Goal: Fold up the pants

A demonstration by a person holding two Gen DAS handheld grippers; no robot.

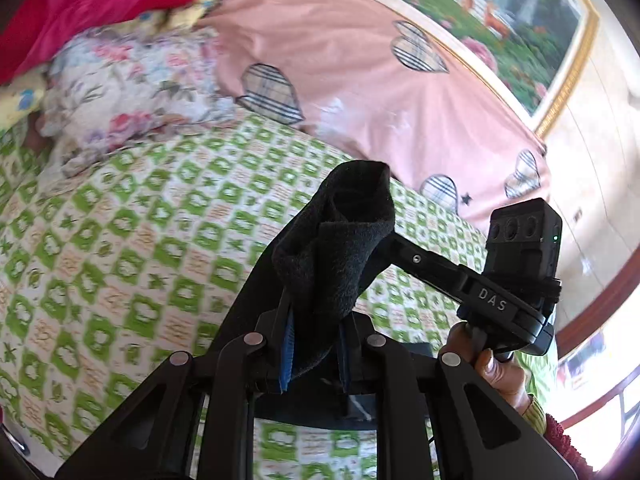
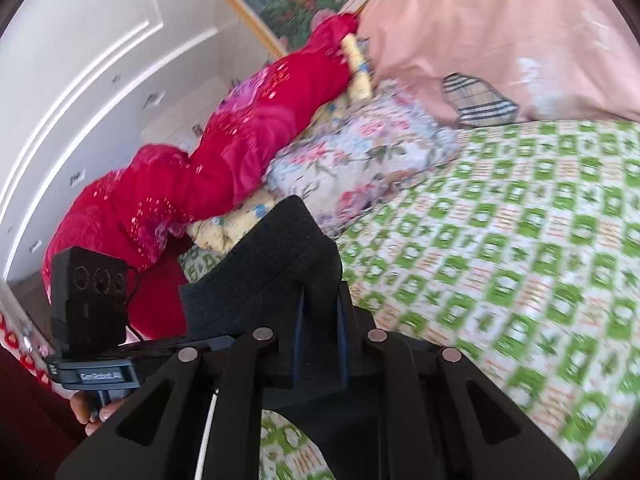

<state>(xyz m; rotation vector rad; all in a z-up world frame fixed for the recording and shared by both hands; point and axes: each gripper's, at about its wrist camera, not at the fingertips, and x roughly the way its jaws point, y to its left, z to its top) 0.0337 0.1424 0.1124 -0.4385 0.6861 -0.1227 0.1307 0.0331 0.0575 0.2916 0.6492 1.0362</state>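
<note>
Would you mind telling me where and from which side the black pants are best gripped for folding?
At an edge, as now: the left gripper and right gripper each pinch a bunched fold of the black pants, coming from above the green checked bedspread. The thick, limp cloth bunches readily between pads.

My left gripper (image 1: 316,344) has its blue-padded jaws drawn close together, pinched on a bunched fold of the black pants (image 1: 340,240) that rises up past the fingertips. Just to its right sits my right gripper's body, the hand (image 1: 500,368) wrapped round its handle below. My right gripper (image 2: 320,336) is likewise clamped — dark cloth wedged between its narrow jaws. At its lower left, fingers (image 2: 96,412) curl under the other unit's handle.
</note>
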